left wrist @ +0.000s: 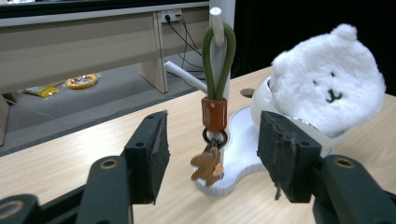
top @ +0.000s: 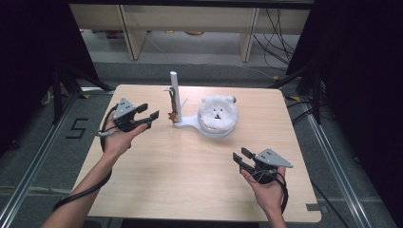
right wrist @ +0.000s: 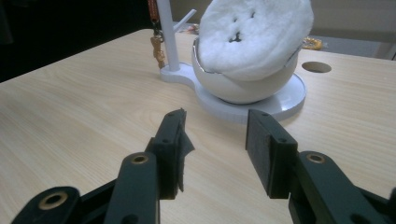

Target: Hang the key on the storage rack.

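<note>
I line my left gripper (left wrist: 212, 156), jaws wide and empty, up on the keychain (left wrist: 214, 116) hanging from the stand (left wrist: 233, 179); next I judge I must close in and pinch it, while my right gripper (right wrist: 212, 154) waits wide open.

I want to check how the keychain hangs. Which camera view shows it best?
The left gripper view: the keychain hangs close, its green loop over a peg, brown charm below. The high view shows it small beside the white post. The right gripper view shows its lower part at the top edge.

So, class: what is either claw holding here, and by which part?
Nothing is held. The left claw is open facing the keychain; the right claw is open over the table.
</note>
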A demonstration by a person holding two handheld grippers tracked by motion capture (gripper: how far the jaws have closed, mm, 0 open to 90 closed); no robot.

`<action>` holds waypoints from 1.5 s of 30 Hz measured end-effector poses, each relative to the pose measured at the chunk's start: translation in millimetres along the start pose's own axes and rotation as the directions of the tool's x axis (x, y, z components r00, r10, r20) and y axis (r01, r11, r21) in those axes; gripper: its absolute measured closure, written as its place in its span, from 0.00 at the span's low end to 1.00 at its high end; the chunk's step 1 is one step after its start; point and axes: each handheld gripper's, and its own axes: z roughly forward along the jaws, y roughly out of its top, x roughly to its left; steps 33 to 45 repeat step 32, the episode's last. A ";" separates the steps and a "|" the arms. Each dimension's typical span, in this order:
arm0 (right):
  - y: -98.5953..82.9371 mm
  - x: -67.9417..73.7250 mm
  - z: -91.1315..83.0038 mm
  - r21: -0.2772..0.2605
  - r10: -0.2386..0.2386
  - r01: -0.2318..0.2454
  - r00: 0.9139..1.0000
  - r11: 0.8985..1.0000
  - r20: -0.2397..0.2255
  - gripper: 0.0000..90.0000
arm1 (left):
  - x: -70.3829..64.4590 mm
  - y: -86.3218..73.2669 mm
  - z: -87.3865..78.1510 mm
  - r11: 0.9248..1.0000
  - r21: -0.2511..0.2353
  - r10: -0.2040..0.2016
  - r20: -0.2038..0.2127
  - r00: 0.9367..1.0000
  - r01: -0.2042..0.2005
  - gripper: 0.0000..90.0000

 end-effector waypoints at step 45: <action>-36.8 -25.3 6.3 0.034 0.095 -0.097 0.994 0.995 0.049 0.53 | -14.1 -116.9 -90.8 0.994 -0.062 -0.096 -0.096 0.991 0.091 0.39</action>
